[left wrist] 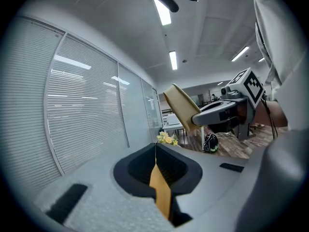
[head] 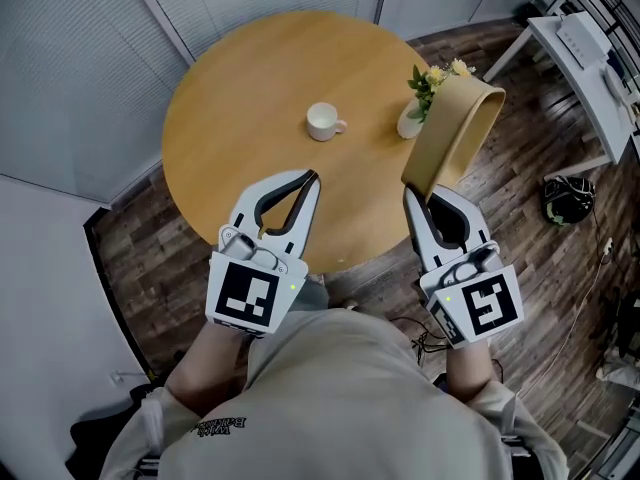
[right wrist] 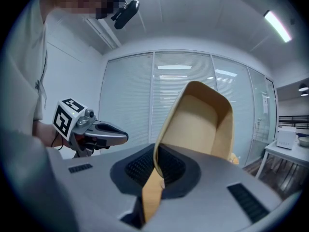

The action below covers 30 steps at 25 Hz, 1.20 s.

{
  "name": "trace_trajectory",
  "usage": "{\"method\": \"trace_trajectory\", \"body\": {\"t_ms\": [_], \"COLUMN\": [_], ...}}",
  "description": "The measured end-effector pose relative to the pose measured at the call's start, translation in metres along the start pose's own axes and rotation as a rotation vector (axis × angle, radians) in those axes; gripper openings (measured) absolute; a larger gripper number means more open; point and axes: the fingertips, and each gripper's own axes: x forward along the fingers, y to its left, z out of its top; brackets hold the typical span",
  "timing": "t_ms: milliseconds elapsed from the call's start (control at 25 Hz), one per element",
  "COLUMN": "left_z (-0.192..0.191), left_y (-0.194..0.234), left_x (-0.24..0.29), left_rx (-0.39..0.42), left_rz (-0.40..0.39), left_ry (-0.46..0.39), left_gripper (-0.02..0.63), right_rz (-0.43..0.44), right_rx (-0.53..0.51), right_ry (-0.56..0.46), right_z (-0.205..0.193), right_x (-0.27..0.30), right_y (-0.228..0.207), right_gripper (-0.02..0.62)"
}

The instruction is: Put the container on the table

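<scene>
Here the right gripper [head: 415,197] clamps the container [head: 456,133] over the table [head: 250,88].

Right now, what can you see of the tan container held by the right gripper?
The container is a shallow tan tray with rounded corners and a raised rim, smooth and matte like moulded plastic or wood fibre. It appears empty. It is held in the air, tipped steeply on end, over the right side of the round table. The right gripper is shut on its lower rim; nothing else appears to touch it.
</scene>
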Motion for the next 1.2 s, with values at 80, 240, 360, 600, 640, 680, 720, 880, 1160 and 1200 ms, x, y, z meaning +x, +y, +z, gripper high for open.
{"method": "trace_trajectory", "body": {"t_ms": [80, 240, 360, 600, 640, 680, 720, 880, 1160, 1200], "left_z": [-0.002, -0.006, -0.011, -0.015, -0.016, -0.016, -0.017, -0.017, -0.016, -0.016], "left_y": [0.007, 0.019, 0.025, 0.034, 0.035, 0.037, 0.037, 0.036, 0.031, 0.031], "left_x": [0.002, 0.005, 0.006, 0.011, 0.012, 0.013, 0.013, 0.017, 0.02, 0.02], "left_rx": [-0.003, -0.013, -0.02, -0.024, -0.026, -0.029, -0.031, -0.017, -0.004, -0.005], "left_rz": [-0.015, -0.044, -0.065, -0.094, -0.095, -0.096, -0.098, -0.101, -0.08, -0.076], "left_ry": [-0.004, -0.009, -0.012, -0.021, -0.022, -0.022, -0.021, -0.018, -0.007, -0.005], "left_gripper": [0.021, 0.021, 0.021, 0.021, 0.021, 0.021, 0.021, 0.021, 0.021, 0.021], "right_rz": [-0.014, -0.035, -0.05, -0.078, -0.08, -0.08, -0.081, -0.082, -0.054, -0.05], "right_rx": [0.001, 0.0, 0.0, 0.01, 0.011, 0.012, 0.012, 0.014, 0.018, 0.018], "right_ry": [0.006, 0.012, 0.017, 0.035, 0.037, 0.039, 0.039, 0.033, 0.03, 0.029], "right_z": [0.0, 0.004, 0.006, 0.004, 0.003, 0.003, 0.004, 0.005, 0.004, 0.004], "right_x": [0.006, 0.019, 0.027, 0.035, 0.036, 0.037, 0.037, 0.037, 0.035, 0.035], "right_y": [0.001, 0.004, 0.008, 0.008, 0.008, 0.008, 0.007, 0.003, -0.004, -0.005], "right_gripper": [0.034, 0.034, 0.034, 0.034, 0.034, 0.034, 0.034, 0.034, 0.034, 0.034]}}
